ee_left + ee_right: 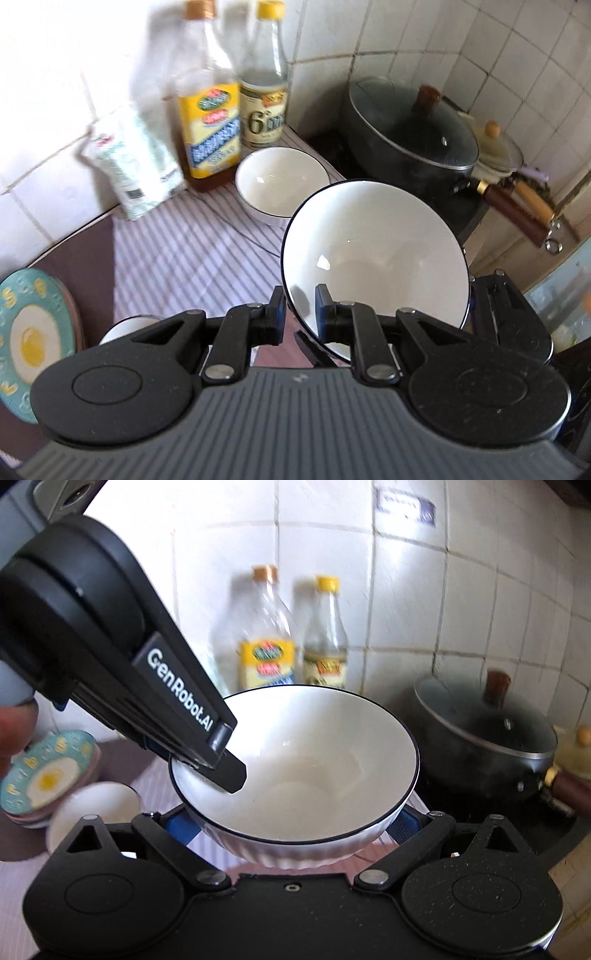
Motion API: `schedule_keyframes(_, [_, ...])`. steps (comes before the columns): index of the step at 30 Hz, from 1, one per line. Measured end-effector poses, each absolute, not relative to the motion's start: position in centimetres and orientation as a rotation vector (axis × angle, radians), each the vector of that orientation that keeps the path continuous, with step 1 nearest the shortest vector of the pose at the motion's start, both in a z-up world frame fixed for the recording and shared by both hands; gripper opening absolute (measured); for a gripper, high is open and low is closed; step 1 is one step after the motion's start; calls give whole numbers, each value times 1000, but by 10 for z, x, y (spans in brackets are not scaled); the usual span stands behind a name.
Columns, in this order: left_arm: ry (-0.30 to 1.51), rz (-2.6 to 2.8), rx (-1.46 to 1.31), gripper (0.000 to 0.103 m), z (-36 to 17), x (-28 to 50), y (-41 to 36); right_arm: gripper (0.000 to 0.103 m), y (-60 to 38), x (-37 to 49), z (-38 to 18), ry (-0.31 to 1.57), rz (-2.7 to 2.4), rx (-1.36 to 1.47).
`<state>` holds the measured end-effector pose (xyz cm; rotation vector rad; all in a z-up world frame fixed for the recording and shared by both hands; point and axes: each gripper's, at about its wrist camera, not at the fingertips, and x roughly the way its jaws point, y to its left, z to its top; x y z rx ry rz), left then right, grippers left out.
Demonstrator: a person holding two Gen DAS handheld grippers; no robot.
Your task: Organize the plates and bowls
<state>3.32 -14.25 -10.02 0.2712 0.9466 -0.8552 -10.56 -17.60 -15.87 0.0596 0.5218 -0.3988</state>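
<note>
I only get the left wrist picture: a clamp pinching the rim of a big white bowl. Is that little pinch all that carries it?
Observer: No. The right gripper holds the large bowl too, with its blue-padded fingers on either side of the ribbed outside.
Operator: Who holds the clamp I see?
Observer: A person. A fingertip shows at the edge of the right view, under the handle of the left gripper.
Operator: Anything on the wall I miss?
Observer: A small blue-edged label on a tile high above the bottles.
</note>
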Motion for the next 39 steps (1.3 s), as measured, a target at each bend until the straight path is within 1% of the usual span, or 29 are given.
schedule_keyframes(6, [940,-814,234,14,-80,28,-100,101,-147,-104,-138,506,-337,17])
schedule_keyframes(13, [987,-742,175,15,-81,36,-45,101,-105,-98,-133,512,-247,20])
schedule_keyframes(18, [1032,-680,146,15,-100,42,-16,101,-78,-91,-147,531,-192,-11])
schedule_keyframes(25, [1094,-633,115,15,-133,54,5,101,-62,-74,-170,610,-121,1])
schedule_keyframes(32, [1159,-607,82,15,-165,81,14,101,-55,-50,-201,661,-72,-9])
schedule_keyframes(39, [1198,-597,47,15,-185,102,19,101,-59,-25,-221,706,-50,-6])
